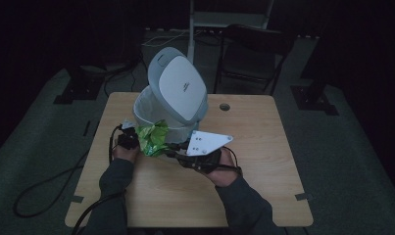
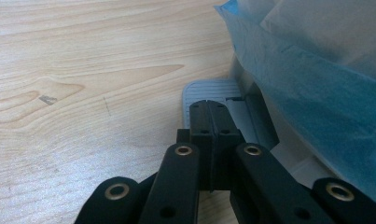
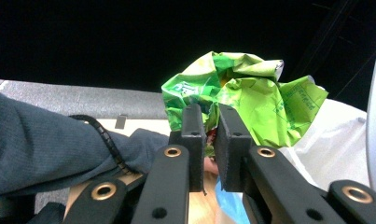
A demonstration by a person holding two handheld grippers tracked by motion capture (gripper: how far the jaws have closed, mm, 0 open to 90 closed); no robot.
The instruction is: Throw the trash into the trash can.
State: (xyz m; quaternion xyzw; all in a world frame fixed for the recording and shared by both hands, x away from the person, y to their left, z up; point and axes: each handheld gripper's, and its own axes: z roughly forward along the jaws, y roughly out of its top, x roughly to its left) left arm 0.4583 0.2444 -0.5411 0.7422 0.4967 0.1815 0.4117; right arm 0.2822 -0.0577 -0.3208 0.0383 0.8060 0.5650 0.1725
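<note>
High view, right gripper (image 1: 171, 148) pinching a crumpled green wrapper (image 1: 154, 137) just near of the open pedal bin (image 1: 178, 90), left gripper (image 2: 209, 108) with jaws pressed together on the bin's grey pedal (image 2: 202, 92), wooden table (image 1: 263, 147) beneath, lid raised.

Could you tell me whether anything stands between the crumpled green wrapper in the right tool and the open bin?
Nothing visible does. The right tool holds the green wrapper at the bin's lined rim, and the lid is tilted up and back, clear of the opening.
</note>
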